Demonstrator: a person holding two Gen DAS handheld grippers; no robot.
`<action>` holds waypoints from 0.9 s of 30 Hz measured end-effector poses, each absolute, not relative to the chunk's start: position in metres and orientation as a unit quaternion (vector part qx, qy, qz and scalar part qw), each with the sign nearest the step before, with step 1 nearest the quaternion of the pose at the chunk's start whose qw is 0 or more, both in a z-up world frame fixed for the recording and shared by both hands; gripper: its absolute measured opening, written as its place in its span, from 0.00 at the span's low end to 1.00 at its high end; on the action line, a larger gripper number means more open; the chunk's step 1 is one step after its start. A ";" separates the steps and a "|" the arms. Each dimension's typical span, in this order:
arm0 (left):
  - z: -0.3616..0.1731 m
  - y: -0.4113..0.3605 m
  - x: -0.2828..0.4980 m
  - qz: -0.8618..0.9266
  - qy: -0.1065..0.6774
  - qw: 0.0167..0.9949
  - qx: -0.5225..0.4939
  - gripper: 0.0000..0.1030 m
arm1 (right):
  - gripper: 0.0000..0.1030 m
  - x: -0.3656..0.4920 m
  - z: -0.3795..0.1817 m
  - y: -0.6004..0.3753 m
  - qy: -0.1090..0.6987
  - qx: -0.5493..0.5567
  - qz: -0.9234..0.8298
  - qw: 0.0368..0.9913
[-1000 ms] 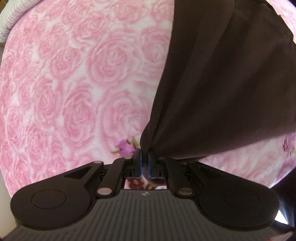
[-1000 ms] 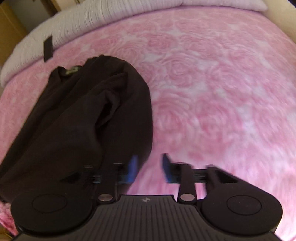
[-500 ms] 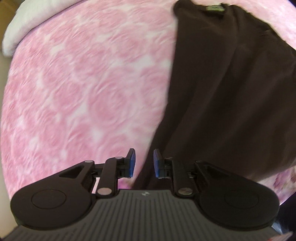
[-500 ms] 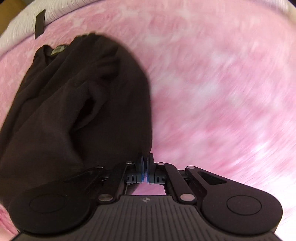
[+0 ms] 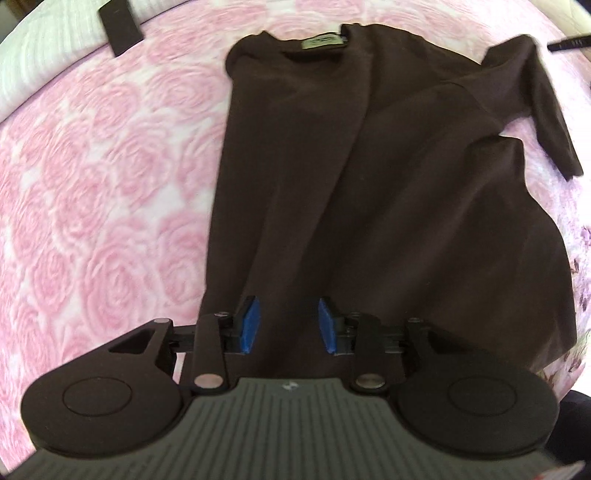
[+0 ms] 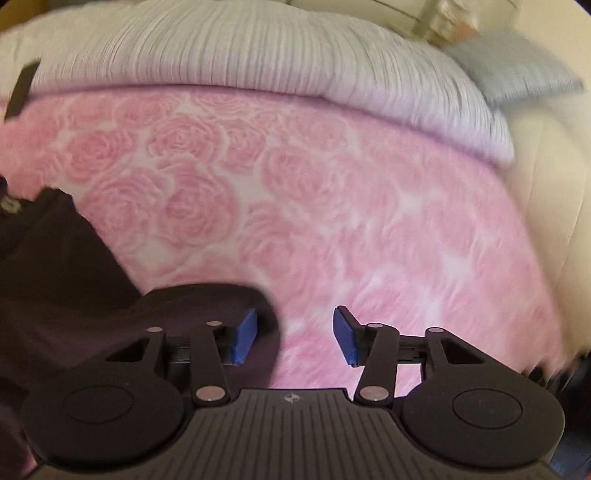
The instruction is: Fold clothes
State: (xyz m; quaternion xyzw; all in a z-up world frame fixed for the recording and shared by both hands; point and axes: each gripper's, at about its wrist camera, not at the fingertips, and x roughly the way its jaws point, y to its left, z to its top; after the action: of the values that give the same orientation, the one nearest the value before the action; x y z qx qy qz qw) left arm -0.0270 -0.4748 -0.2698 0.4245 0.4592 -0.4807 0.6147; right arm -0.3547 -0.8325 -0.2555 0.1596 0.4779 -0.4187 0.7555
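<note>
A dark brown T-shirt [image 5: 388, 177] lies on the pink rose-patterned bedspread [image 5: 92, 184], collar and green label [image 5: 324, 41] at the far end, one sleeve [image 5: 550, 122] spread to the right. Its left side looks folded inward. My left gripper [image 5: 287, 324] hovers open above the shirt's near hem, nothing between its blue pads. In the right wrist view the shirt [image 6: 70, 280] fills the lower left. My right gripper [image 6: 293, 335] is open, its left finger over the shirt's edge and its right finger over the bedspread [image 6: 369, 221].
A white ribbed duvet [image 6: 258, 55] lies bunched along the far side of the bed, with a pale pillow [image 6: 517, 70] at the right. A small dark rectangular object [image 5: 121, 26] rests on the duvet edge. A cream wall [image 6: 546, 177] borders the bed on the right.
The left gripper let go of the shirt's hem, opened wide and pulled back. The right gripper shut half a second ago and is open again, now turned toward the head of the bed.
</note>
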 end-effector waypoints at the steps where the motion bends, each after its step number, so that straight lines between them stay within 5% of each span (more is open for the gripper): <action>1: -0.271 -0.478 -0.030 -0.485 0.457 0.612 0.426 0.30 | 0.47 -0.367 -0.261 -0.824 0.470 0.189 -0.419 0.754; 10: -0.281 -0.507 -0.053 -0.510 0.444 0.582 0.452 0.33 | 0.54 -0.442 -0.325 -0.746 0.418 0.400 -0.386 0.719; 11: -0.281 -0.509 -0.055 -0.512 0.441 0.580 0.456 0.33 | 0.41 -0.441 -0.329 -0.743 0.418 0.407 -0.377 0.720; 12: -0.281 -0.512 -0.057 -0.514 0.437 0.578 0.459 0.33 | 0.04 -0.439 -0.333 -0.742 0.421 0.412 -0.366 0.720; 13: -0.280 -0.515 -0.058 -0.516 0.433 0.577 0.462 0.33 | 0.02 -0.437 -0.332 -0.742 0.427 0.406 -0.365 0.721; 23: -0.272 -0.532 -0.064 -0.519 0.413 0.588 0.463 0.33 | 0.03 -0.488 -0.226 -0.803 0.430 0.138 -0.551 0.702; 25: -0.272 -0.530 -0.065 -0.518 0.411 0.590 0.463 0.34 | 0.10 -0.498 -0.214 -0.827 0.426 0.089 -0.592 0.678; 27: -0.272 -0.529 -0.067 -0.517 0.410 0.591 0.464 0.35 | 0.29 -0.498 -0.210 -0.847 0.435 0.066 -0.611 0.658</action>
State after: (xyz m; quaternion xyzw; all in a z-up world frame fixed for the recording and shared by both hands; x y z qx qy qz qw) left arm -0.0668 -0.5287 -0.2718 0.4640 0.4098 -0.5167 0.5914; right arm -0.4982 -0.8473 -0.2103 0.0658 0.4349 -0.6107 0.6585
